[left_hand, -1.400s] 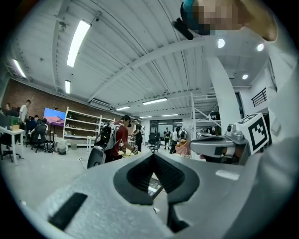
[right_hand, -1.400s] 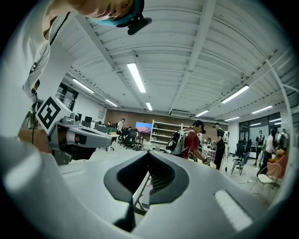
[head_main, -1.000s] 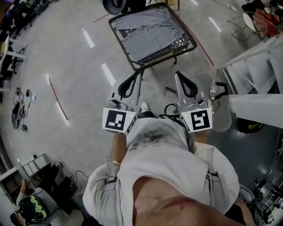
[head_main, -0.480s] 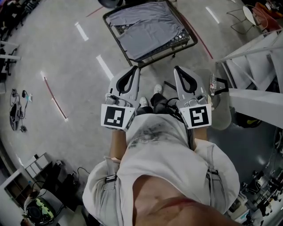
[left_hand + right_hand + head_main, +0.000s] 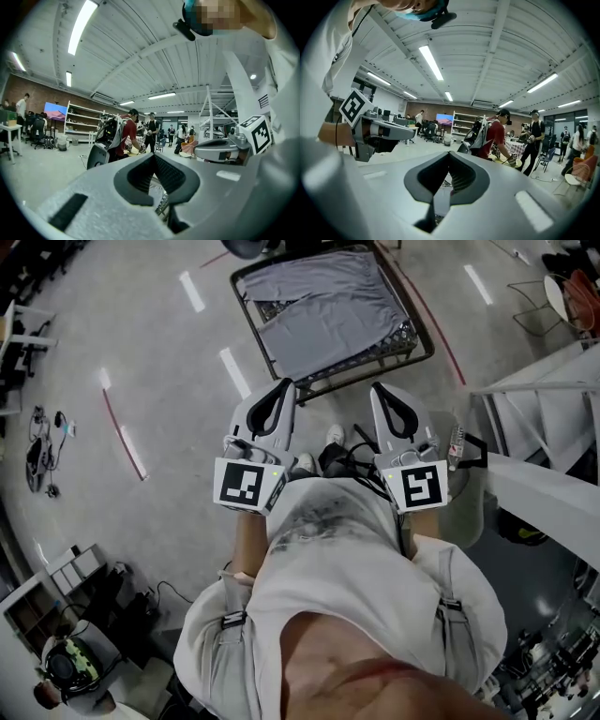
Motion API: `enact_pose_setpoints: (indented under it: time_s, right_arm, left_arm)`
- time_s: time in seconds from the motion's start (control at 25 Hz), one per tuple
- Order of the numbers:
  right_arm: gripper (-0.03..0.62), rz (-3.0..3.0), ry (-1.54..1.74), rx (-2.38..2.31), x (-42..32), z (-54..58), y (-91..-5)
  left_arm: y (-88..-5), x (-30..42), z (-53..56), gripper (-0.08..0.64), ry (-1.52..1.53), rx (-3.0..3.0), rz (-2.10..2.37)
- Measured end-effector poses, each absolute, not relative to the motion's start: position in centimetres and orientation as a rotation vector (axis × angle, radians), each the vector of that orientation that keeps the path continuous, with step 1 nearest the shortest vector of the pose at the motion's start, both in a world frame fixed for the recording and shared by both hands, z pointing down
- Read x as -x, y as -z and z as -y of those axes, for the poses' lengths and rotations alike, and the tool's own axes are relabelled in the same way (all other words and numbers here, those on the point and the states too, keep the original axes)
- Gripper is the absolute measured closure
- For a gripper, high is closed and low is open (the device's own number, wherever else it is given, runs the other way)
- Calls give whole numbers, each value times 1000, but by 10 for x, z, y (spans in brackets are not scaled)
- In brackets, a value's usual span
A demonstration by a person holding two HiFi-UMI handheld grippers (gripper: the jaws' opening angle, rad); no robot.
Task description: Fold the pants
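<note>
Grey pants [image 5: 328,313] lie spread flat on a low black mesh table [image 5: 415,339] at the top of the head view. My left gripper [image 5: 285,386] and right gripper [image 5: 379,390] are held side by side at waist height, pointing at the table's near edge and short of it. Both are shut with nothing between the jaws. In the left gripper view the closed jaw tips [image 5: 153,155] meet, and the right gripper [image 5: 219,152] shows alongside. In the right gripper view the tips [image 5: 449,153] also meet, with the left gripper [image 5: 383,131] beside them.
A white stepped metal structure [image 5: 548,432] stands close on the right. Red tape lines [image 5: 122,435] and white marks cross the concrete floor. A chair [image 5: 562,294] is at the far right. Several people [image 5: 127,137] stand at tables beyond, and one sits at lower left [image 5: 61,673].
Both grippers have moved forward together towards the mesh table, still shut and side by side. The table now reaches lower in the head view, closer to the jaw tips.
</note>
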State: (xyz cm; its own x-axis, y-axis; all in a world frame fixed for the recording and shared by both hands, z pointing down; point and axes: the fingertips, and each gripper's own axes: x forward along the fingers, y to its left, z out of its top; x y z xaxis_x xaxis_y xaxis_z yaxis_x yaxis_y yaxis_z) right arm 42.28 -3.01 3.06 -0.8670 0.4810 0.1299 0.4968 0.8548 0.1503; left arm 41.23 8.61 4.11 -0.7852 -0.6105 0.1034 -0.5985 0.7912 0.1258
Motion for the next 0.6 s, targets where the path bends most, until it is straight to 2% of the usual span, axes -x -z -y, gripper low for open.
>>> enact_pose_setpoints:
  time_s: [0.6]
  right_arm:
    - [583,2800,329,867,-327,80,-74]
  left_arm:
    - [-55,-332,-68,561,98,-846,2898]
